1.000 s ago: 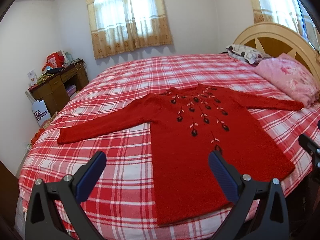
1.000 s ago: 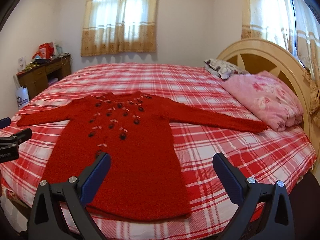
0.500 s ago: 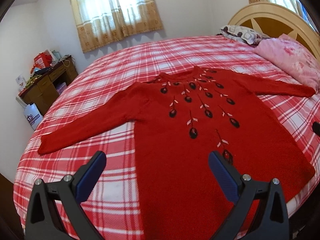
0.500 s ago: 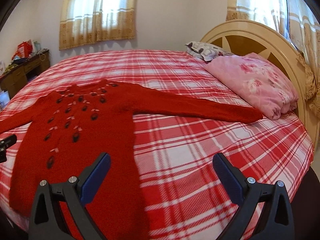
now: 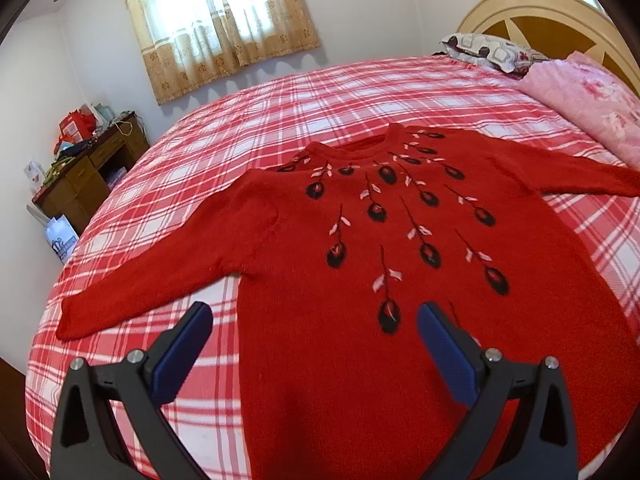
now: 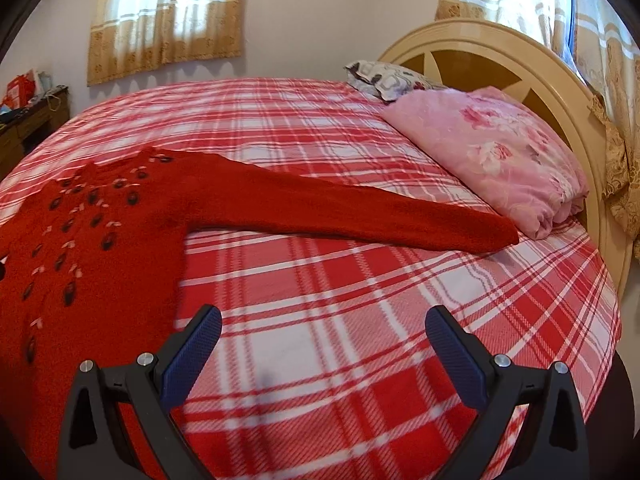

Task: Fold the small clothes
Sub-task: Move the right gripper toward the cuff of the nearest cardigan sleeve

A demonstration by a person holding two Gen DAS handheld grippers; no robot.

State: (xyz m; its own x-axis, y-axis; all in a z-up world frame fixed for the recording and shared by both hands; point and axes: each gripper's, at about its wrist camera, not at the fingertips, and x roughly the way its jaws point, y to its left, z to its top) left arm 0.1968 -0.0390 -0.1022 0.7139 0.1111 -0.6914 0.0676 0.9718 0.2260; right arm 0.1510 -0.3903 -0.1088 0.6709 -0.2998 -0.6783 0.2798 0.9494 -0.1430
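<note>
Left wrist view first: the left gripper [image 5: 314,326] hangs with its blue pads spread wide and nothing between them, poised above the lower front of the red sweater [image 5: 400,280], which lies face up and flat on the plaid bedspread [image 5: 280,112]. Compared with a second ago the sweater fills far more of this view and its hem has dropped out of sight below the fingers, so the gripper has come in low over the sweater's body, with that side's sleeve [image 5: 160,276] stretched away from the body toward the wooden desk [image 5: 88,176]. Right wrist view: the right gripper [image 6: 323,336] is equally wide open and empty, and it has swung off the sweater's body; its pads now frame bare plaid beside the sweater, while the other sleeve [image 6: 360,210] runs out from the sweater until its cuff lies just beside the pink pillow [image 6: 492,152]. My reading is that folding has not begun: both sleeves are fully spread, and the right gripper seems to be heading for the long sleeve, probably to bring it across the body.
</note>
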